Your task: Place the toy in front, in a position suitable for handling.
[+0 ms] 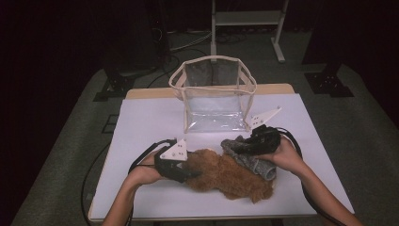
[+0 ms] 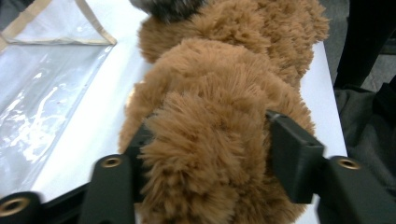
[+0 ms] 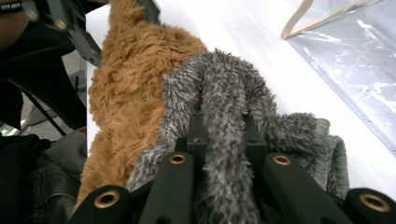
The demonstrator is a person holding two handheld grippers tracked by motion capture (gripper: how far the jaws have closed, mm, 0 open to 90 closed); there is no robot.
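Your left gripper [image 1: 184, 170] is clamped on a thick fold of the brown plush item [image 2: 219, 140], both jaws pressed into its pile at the item's left end. Your right gripper [image 1: 254, 143] is pinched tight on a fold of the grey fuzzy sock [image 3: 224, 116], which lies draped over the plush item's right part, touching it. Both items rest on the white table [image 1: 141, 122], near its front edge. A clear bag with beige trim [image 1: 214, 94] stands open behind them, apart from both.
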